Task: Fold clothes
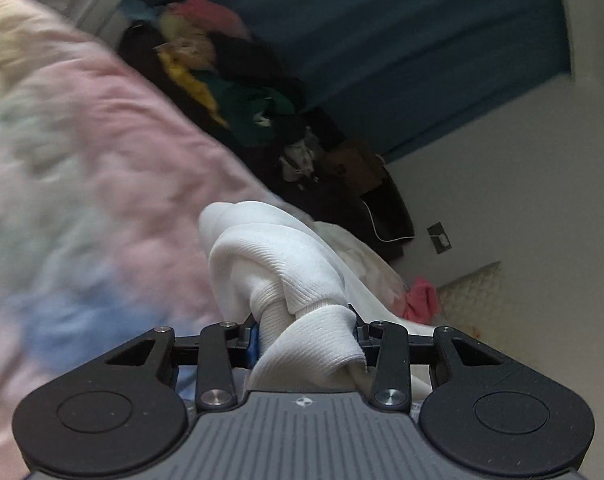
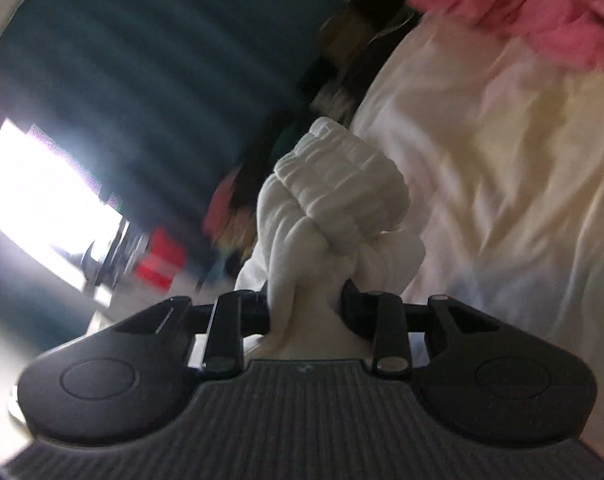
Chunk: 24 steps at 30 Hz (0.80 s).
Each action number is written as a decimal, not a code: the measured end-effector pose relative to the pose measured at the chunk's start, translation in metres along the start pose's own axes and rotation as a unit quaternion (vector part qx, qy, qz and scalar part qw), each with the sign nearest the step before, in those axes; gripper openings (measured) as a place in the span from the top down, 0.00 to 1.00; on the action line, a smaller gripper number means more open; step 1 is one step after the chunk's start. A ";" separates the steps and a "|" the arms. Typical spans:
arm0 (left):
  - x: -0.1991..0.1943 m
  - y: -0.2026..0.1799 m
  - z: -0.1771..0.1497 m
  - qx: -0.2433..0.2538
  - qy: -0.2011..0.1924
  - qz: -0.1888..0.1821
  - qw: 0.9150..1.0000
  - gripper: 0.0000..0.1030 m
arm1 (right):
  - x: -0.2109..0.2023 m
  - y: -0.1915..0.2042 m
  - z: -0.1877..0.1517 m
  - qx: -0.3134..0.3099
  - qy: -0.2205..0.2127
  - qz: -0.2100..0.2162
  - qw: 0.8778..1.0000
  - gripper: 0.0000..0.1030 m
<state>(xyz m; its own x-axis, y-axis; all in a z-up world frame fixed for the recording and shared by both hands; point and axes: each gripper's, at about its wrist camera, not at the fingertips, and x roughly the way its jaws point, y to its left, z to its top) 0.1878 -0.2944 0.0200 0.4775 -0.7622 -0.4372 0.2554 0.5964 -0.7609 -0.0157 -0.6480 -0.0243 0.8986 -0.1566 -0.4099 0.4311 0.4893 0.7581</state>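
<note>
Nearest the left wrist lens, the left gripper (image 1: pixel 303 340) pinches a bunched ribbed hem of the white knit garment (image 1: pixel 270 264), which hangs against the fluffy pink-and-blue pastel blanket (image 1: pixel 102 152). Behind, a heap of dark and coloured clothes (image 1: pixel 238 96) lies before the teal curtain (image 1: pixel 421 60). Further right, the right gripper (image 2: pixel 305 312) clamps the garment's gathered ribbed cuff (image 2: pixel 341 184), beside a cream sheet (image 2: pixel 501 152) and pink cloth (image 2: pixel 541 20).

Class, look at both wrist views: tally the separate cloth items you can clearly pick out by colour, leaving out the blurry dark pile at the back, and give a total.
White: 1, the white garment, gripped by the left gripper and the right gripper
Pink: 1, the pink cloth
Cream: 1, the cream sheet
Pastel patchwork: 1, the fluffy blanket
Total: 4
</note>
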 end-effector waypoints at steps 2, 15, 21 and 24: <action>0.038 -0.012 0.003 0.014 0.008 0.001 1.000 0.60 | 0.013 -0.017 0.014 0.013 -0.015 -0.024 1.000 0.67; 0.086 0.084 -0.066 0.149 0.089 0.028 0.984 0.52 | 0.037 -0.152 -0.069 0.065 0.019 -0.049 0.996 0.62; 0.061 0.057 -0.082 0.233 0.080 0.067 0.967 0.46 | 0.031 -0.168 -0.083 0.120 0.025 -0.057 0.991 0.59; 0.038 0.037 -0.085 0.255 0.077 0.084 0.960 0.45 | 0.016 -0.143 -0.076 0.096 0.042 -0.114 0.988 0.57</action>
<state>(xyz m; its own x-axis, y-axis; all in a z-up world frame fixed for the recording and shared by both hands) 0.1435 -0.3223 -0.0657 0.4283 -0.6490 -0.6288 0.5828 0.7302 -0.3567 -0.0697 -0.6553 -0.1778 0.7701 -0.1685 -0.6152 0.6360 0.2772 0.7202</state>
